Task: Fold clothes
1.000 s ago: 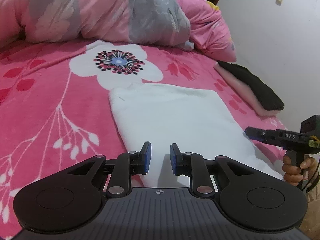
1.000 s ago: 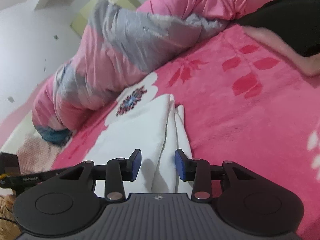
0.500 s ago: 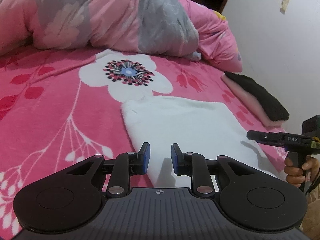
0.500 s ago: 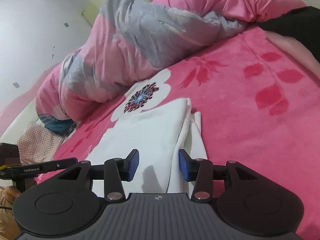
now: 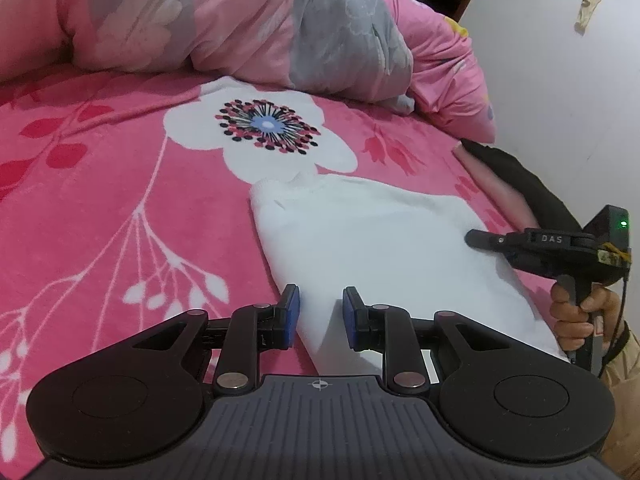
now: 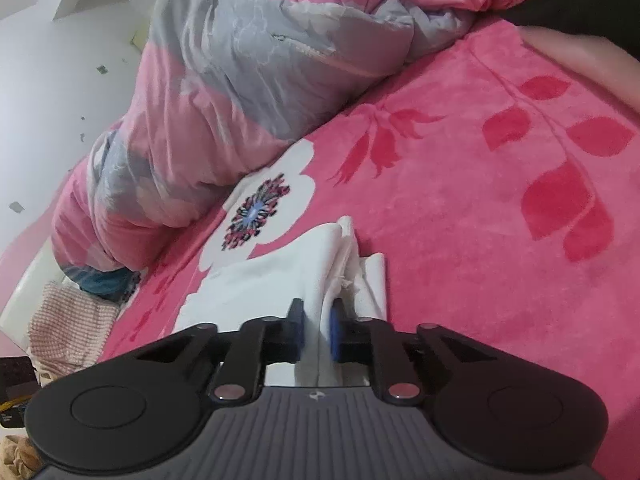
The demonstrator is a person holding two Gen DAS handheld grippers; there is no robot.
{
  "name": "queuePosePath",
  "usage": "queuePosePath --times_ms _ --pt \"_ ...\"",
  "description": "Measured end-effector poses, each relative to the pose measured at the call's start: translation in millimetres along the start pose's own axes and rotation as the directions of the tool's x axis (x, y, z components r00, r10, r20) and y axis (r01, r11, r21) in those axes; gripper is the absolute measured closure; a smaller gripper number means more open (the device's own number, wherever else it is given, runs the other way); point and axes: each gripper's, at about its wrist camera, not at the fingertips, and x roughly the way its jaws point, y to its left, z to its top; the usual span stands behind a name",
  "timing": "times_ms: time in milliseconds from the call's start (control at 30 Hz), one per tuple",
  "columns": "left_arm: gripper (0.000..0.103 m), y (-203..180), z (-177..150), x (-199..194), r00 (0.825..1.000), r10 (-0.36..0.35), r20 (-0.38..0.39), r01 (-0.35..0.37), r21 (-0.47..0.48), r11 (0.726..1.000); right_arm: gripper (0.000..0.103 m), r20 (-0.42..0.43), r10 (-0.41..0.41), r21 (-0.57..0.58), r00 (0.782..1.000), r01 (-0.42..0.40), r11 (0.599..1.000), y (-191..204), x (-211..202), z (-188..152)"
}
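"DAS" on right hand-held gripper (image 5: pixel 472 237)

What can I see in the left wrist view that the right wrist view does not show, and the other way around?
Only the left wrist view shows the person's hand holding the right gripper from the side, and its own left gripper, jaws apart over the garment's near edge.

Only the right wrist view shows the checked cloth and the right gripper's jaws, just closed, pinching a white fold.

Both show the white garment, pink floral blanket and bunched duvet.
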Motion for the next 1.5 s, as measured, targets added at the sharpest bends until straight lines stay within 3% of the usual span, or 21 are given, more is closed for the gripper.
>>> queuePosePath --times_ms 200,400,833,933,1100,1300,1500 --pt "0.078 -5 1 -1 1.0 -0.002 0.002 0.002 0.01 1.0 0.096 0.081 0.004 -0.026 0.997 -0.002 1.0 8 -18 -6" --pt "0.078 -11 2 -3 1.0 -0.008 0.007 0.008 0.029 1.0 0.096 0.091 0.003 0.001 0.996 -0.004 1.0 0 -25 -7" --pt "0.078 -15 -1 2 1.0 0.018 0.015 -0.019 0.063 0.998 0.094 0.028 -0.023 -0.007 0.999 0.024 1.0 -13 -5 -4" --pt "0.078 -17 -1 1 0.999 0.031 0.021 -0.032 0.069 0.997 0.089 0.064 -0.018 0.051 0.998 0.014 0.999 -17 -25 -3" --pt "0.078 -19 -1 -5 0.999 0.03 0.034 -0.032 0.074 0.997 0.089 0.188 -0.021 0.085 0.982 0.005 0.996 -19 -91 -17" --pt "0.078 -23 -3 -6 0.999 0.028 0.035 -0.03 0.066 0.997 0.089 0.141 -0.037 0.038 0.989 0.032 0.999 -2 -115 -60" --pt "0.078 -25 -7 -10 0.999 0.034 0.029 -0.036 0.069 0.997 0.083 0.109 -0.057 0.009 0.992 0.057 0.998 2 -104 -69"
